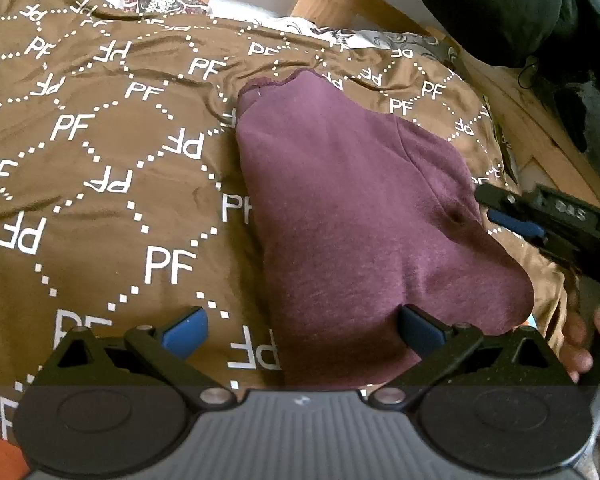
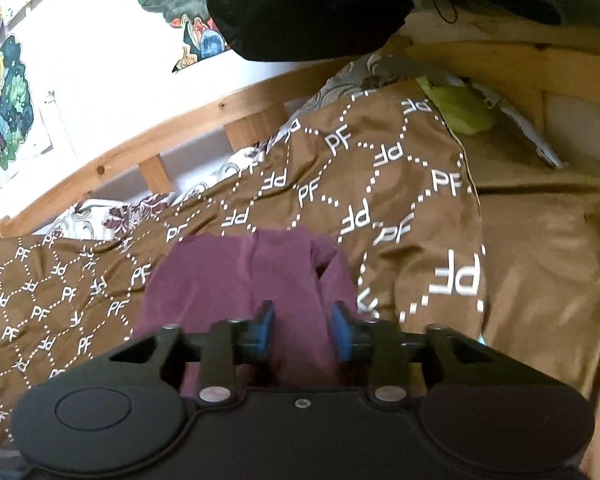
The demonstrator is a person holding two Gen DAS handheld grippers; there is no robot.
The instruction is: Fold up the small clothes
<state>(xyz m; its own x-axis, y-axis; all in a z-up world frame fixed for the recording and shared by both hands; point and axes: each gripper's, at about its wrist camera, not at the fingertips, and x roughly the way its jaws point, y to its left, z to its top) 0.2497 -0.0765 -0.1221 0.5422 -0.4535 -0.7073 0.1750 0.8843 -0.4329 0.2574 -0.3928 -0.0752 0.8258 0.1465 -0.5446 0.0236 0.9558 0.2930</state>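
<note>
A small maroon garment [image 1: 352, 208] lies on a brown bedspread [image 1: 100, 184] printed with white PF letters. My left gripper [image 1: 300, 332] is wide open low over the garment's near edge; its right pad [image 1: 420, 330] touches the cloth, its left pad [image 1: 184, 334] is over the bedspread. My right gripper [image 1: 516, 220] shows at the right of the left wrist view, beside the garment's right edge. In the right wrist view my right gripper [image 2: 303, 330] stands partly open over the garment [image 2: 240, 280], with cloth between the blue pads [image 2: 342, 330]; no grip on the cloth shows.
A wooden bed rail [image 2: 140, 136] runs along the far side, with a flowered sheet [image 2: 112, 212] under the bedspread. Dark clothing [image 2: 308, 4] hangs over the far right. A green cloth [image 2: 460, 112] lies by the headboard. Posters [image 2: 8, 100] cover the wall.
</note>
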